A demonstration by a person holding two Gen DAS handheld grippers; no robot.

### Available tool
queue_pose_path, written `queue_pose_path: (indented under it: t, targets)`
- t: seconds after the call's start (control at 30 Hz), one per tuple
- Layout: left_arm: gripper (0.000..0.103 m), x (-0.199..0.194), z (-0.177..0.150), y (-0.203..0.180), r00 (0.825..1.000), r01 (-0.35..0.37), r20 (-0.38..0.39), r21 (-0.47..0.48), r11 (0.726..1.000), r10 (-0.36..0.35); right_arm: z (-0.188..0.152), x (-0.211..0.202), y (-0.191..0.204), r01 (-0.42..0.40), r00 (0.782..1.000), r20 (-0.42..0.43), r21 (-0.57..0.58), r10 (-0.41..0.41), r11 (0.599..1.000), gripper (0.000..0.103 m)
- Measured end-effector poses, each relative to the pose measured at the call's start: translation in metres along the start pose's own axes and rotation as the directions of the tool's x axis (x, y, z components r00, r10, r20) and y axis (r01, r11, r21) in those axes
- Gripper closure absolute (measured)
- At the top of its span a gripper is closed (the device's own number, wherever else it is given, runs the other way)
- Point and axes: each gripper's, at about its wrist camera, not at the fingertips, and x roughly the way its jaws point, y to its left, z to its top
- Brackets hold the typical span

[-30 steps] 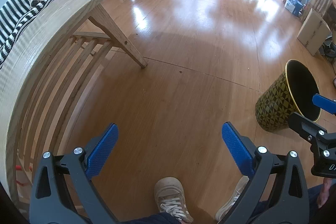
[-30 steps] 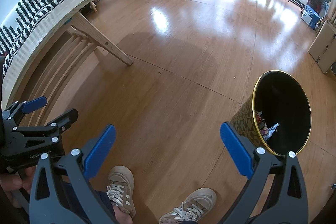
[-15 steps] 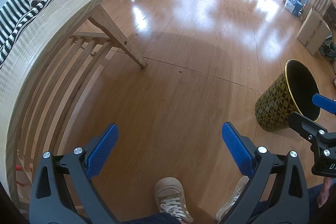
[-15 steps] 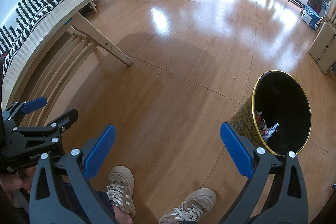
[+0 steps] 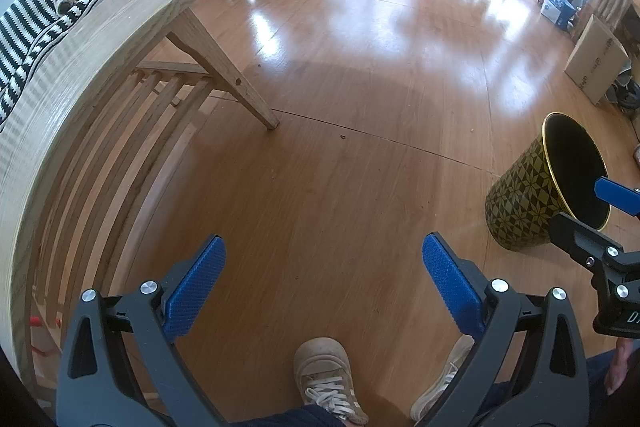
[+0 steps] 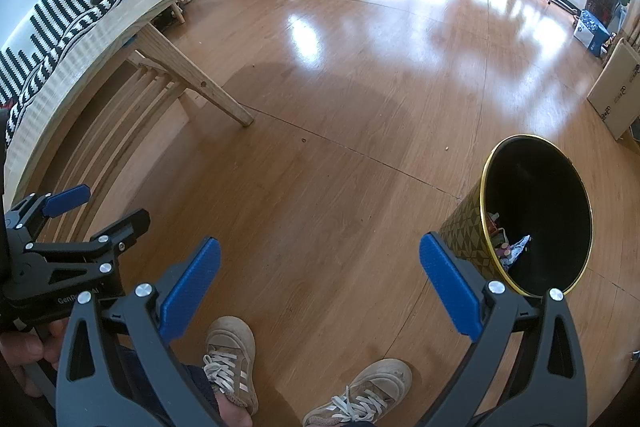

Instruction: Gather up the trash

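Only the right view shows trash (image 6: 510,247) inside the bin (image 6: 468,227) — both grippers (image 5: 324,283) (image 6: 320,281) spread, empty.

The floor (image 5: 360,187) is glossy wood-look board, throwing back bright window glare; the bench (image 5: 120,27) is pale, matt, open-grained wood; the bin (image 6: 536,211) has a shiny gold rim, a patterned outer wall and a dull black inside; the left gripper (image 5: 324,287) and right gripper (image 6: 320,283) have matt black plastic frames, textured blue pads and bright metal screws; the shoes (image 6: 232,355) look like worn suede.
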Motion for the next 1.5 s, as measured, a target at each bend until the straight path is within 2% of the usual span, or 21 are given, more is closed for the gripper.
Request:
queue_pose_path:
  t: [1.07,1.37,1.5]
  targets:
    - [0.007,0.004,-0.0007,0.0013,1.0,0.01,-0.013,0.016,1.0,-0.009,0.0001,-0.0001,0.0002,-0.001,1.0,-0.002,-0.002,0.001,1.0,0.007]
    - [0.007,0.0021,-0.0007,0.0026,1.0,0.003,0.007,0.025,1.0,-0.003,0.0003,-0.0002,0.0005,-0.001,1.0,-0.002,0.0,0.001,1.0,0.007]
    - [0.007,0.0033,-0.0007,0.0001,1.0,0.024,-0.009,0.035,0.999,-0.023,0.0004,-0.0002,0.0005,0.0,1.0,-0.002,0.0,0.0,1.0,0.007]
